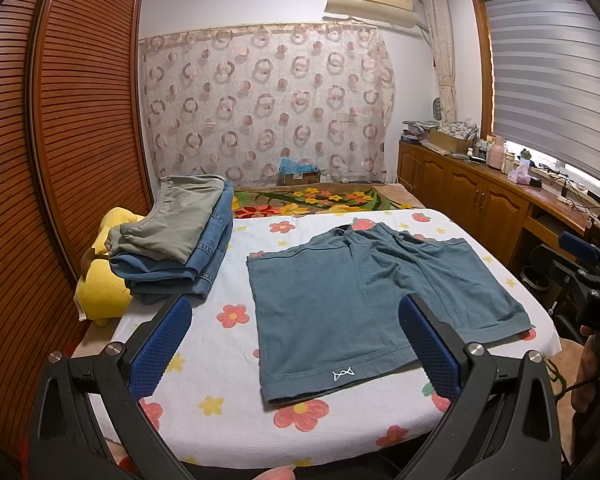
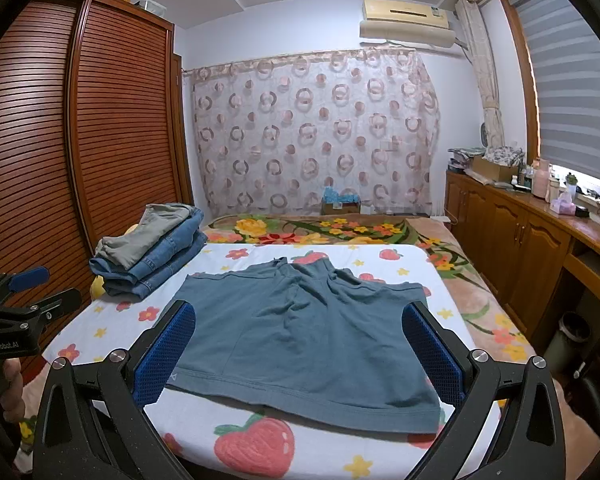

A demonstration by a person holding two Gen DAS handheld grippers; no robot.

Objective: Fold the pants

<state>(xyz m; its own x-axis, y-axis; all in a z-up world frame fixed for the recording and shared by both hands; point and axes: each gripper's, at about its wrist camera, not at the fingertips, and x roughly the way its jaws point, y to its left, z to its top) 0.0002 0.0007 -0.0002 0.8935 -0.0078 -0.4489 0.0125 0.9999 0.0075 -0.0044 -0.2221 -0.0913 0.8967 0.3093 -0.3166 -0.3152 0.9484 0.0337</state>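
Two garments already sat folded in a stack (image 1: 172, 248) at the far left of the bed, grey-green shorts on top of blue denim, so that part of your work looked finished. One pair was left: the teal shorts (image 1: 360, 300) lay spread flat and face up on the flowered sheet (image 1: 220, 364), waistband toward the far side and both leg hems toward you, with no fold in them yet. You held the left gripper (image 1: 300, 348) above the near edge of the bed with its blue pads spread wide and nothing between them; the hem of the left leg, with its small white logo, lay just beyond and below it. Your right gripper (image 2: 300, 352) hovered the same way, jaws fully apart and empty, over the hem of the right leg. Neither claw touched the cloth. By my reading, you stood at the very start of this pair: every fold was still to do, as was setting the shorts on the stack beside the yellow plush toy (image 1: 100, 292).
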